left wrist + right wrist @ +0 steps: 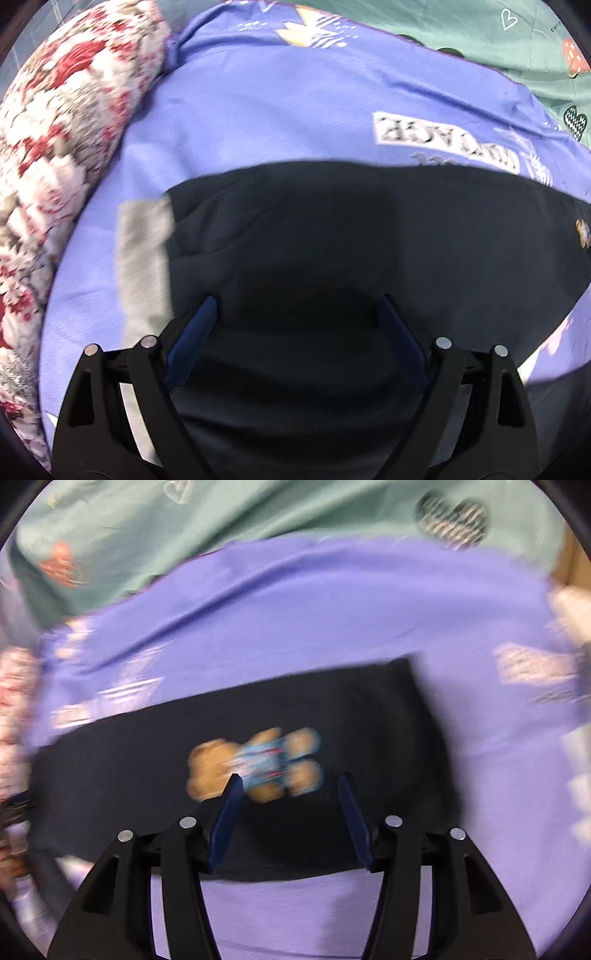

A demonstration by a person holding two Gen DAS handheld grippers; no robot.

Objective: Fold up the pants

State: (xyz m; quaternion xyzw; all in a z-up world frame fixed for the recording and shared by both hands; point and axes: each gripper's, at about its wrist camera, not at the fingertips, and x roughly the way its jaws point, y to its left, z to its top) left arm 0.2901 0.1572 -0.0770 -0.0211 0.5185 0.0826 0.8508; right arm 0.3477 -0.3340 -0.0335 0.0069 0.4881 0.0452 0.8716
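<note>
Dark navy pants point(314, 236) lie flat on a purple bedsheet point(277, 103), with a grey band point(144, 258) at their left end. My left gripper point(297, 306) is open and empty, just above the dark cloth. In the right wrist view the pants point(110, 775) show a teddy bear print point(258, 764) and a square right end. My right gripper point(290, 779) is open and empty, hovering over the pants near the bear print. The right view is blurred by motion.
A floral red and white quilt point(62, 140) is bunched at the left of the bed. A green blanket point(517, 40) with hearts lies behind the purple sheet; it also shows in the right wrist view point(221, 520). Bare purple sheet point(295, 915) lies in front of the pants.
</note>
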